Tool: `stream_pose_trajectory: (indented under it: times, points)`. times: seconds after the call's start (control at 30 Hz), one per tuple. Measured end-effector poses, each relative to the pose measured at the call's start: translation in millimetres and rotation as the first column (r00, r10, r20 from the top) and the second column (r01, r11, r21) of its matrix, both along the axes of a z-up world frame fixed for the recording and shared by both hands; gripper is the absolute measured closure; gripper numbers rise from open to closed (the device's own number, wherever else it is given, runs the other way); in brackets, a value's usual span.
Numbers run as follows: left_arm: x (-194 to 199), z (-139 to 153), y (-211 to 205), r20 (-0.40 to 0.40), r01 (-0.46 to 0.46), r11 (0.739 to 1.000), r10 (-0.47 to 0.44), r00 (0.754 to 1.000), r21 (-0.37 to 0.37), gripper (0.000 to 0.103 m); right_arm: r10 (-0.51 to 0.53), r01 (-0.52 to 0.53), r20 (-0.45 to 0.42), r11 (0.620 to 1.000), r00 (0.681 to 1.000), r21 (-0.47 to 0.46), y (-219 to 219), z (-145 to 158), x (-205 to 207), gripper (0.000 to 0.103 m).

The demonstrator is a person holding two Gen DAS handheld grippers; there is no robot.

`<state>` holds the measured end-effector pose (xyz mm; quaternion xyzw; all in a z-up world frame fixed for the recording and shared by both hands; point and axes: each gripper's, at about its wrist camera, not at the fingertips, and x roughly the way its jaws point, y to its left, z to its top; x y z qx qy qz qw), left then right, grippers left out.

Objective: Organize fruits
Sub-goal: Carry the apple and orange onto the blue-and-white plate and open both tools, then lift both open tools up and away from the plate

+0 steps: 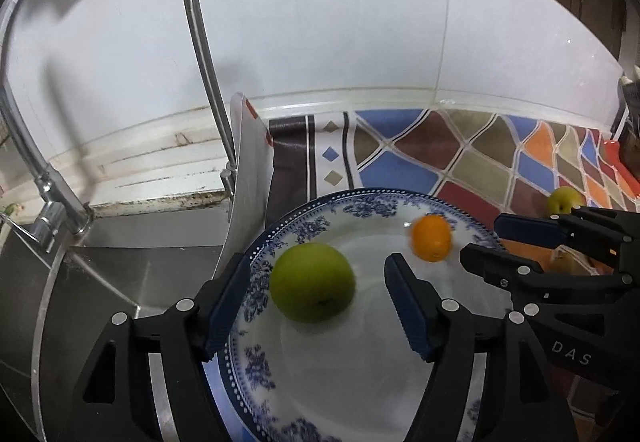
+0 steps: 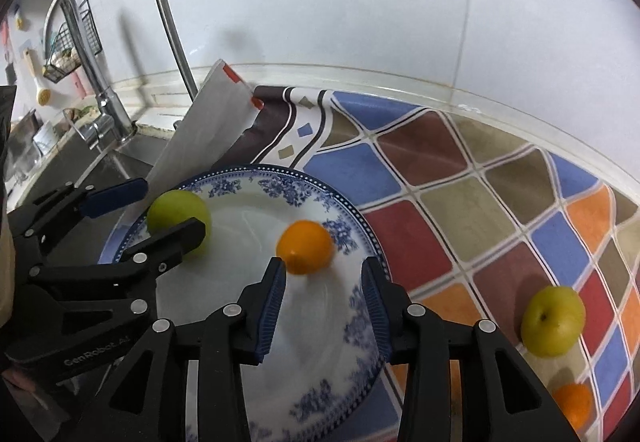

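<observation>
Both the left gripper (image 1: 318, 306) and right gripper (image 2: 324, 304) hover spread and empty over the plate (image 2: 360, 306), apparently collecting fruit: green fruit (image 2: 178, 212) at ten o'clock, orange (image 2: 306, 246) central.

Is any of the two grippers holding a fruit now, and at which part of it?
Nothing is held. The left gripper is open around the green fruit on the plate; the right gripper is open just behind the orange.
</observation>
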<state>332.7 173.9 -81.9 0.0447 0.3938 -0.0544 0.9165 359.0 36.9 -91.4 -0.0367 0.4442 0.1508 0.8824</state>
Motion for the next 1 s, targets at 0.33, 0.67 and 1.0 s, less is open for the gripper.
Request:
stream_pose_trajectory:
  times: [0.33,0.67,1.0]
  points:
    - [-47,41,-3,0.065,-0.029,1.0,0.029,0.997,-0.008,0.023,-0.042,0.042,0.102,0.999,0.994,0.002,-13,37,-46,0.051]
    - [-98,74,-17,0.153,-0.014,1.0,0.014,0.988,0.001,0.016,-0.104,0.105,0.203,0.994,0.974,0.004,-33,76,-105,0.04]
    - [-141,97,-43,0.222,0.012,1.0,-0.01,0.975,-0.008,0.008,-0.198,0.198,0.281,0.98,0.939,0.026,-69,101,-156,0.03]
